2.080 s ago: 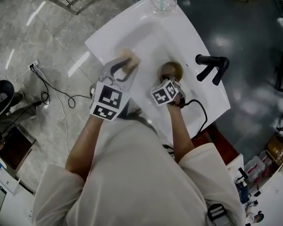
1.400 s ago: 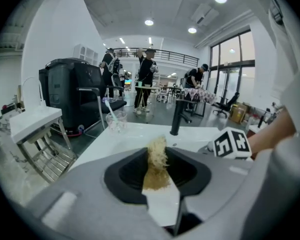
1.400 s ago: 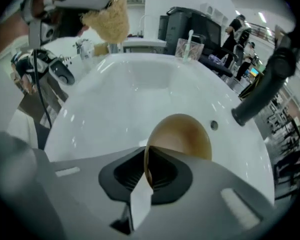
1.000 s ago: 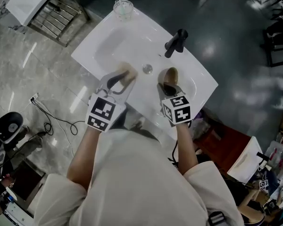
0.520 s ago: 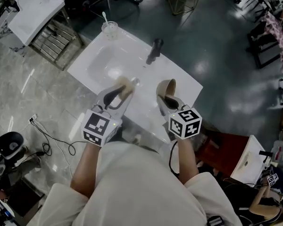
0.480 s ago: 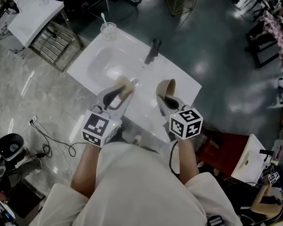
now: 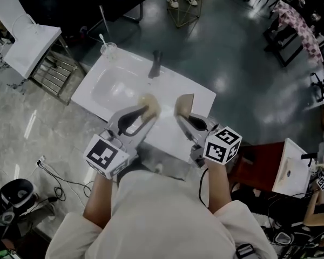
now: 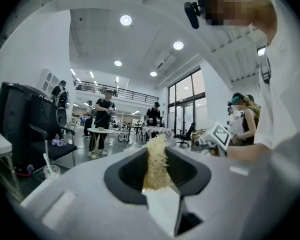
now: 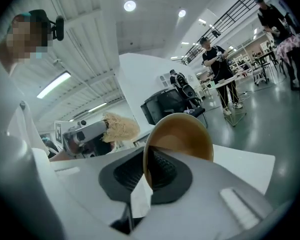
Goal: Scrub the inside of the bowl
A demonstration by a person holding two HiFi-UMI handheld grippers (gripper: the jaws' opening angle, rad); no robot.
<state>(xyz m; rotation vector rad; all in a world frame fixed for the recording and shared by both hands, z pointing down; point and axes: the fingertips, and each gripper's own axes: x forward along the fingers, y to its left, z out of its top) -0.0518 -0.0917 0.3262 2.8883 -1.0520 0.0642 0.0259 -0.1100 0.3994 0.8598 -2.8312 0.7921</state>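
A pale fibrous scrubber (image 7: 149,106) is clamped in my left gripper (image 7: 146,110), raised in front of me above the white washbasin (image 7: 119,85). In the left gripper view the scrubber (image 8: 156,162) stands upright between the jaws. My right gripper (image 7: 181,115) is shut on the rim of a tan wooden bowl (image 7: 184,104), held up on edge. In the right gripper view the bowl (image 9: 181,135) has its rim pinched between the pads, and the scrubber (image 9: 121,126) shows at the left. The two are apart, level with each other.
A black tap (image 7: 156,63) stands at the basin's far edge. A glass with a stick in it (image 7: 108,49) sits at the basin's back left corner. A metal rack (image 7: 54,69) stands left of the basin. People and tables stand further off in the hall.
Both grippers have risen away from the basin, carrying scrubber and bowl, and my head has moved back so the basin looks smaller. The grips have not changed.
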